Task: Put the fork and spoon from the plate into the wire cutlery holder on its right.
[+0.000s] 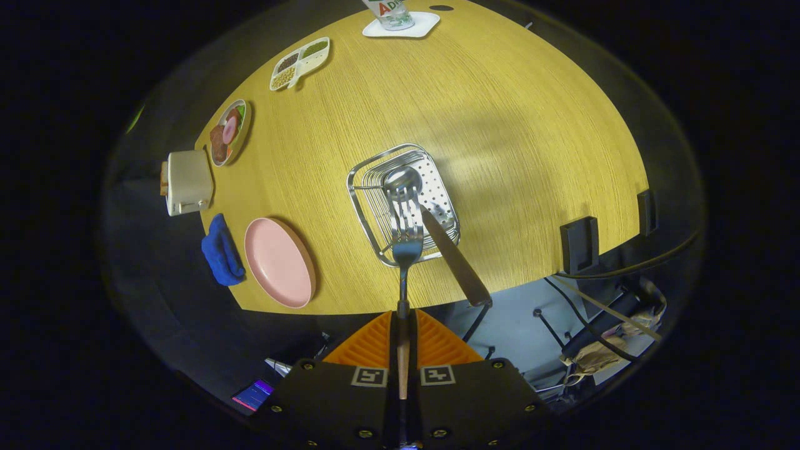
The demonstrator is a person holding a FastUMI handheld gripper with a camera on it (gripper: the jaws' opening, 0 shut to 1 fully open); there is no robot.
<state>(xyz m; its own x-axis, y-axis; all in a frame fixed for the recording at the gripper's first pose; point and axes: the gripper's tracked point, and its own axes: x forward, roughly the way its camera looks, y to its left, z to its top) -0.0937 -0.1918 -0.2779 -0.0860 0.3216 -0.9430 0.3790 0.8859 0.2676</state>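
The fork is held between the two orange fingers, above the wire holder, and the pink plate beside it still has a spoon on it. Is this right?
Not quite. In the gripper view the pink plate is bare. The fork is indeed clamped between the orange fingers of the gripper, above the wire holder, where a spoon already rests.

Bench: wood-grain top, yellow, fine straight grain, matt with a soft sheen under the light.

Wire cutlery holder: bright metal wire, polished, with a perforated metal sheet as its floor.

Fork: polished metal head and neck, glossy; its handle looks like wood, brown and matt, pinched between the fingers of the hand-held gripper.

Finger pads: orange, ribbed, matt, plastic or rubber by the look. The gripper body is black and matt.

Spoon: mirror-bright metal bowl.

Knife: dull grey metal blade, brown wood-like handle.

Plate: pink, smooth, low gloss.

Cloth: blue, nubbly, soft.
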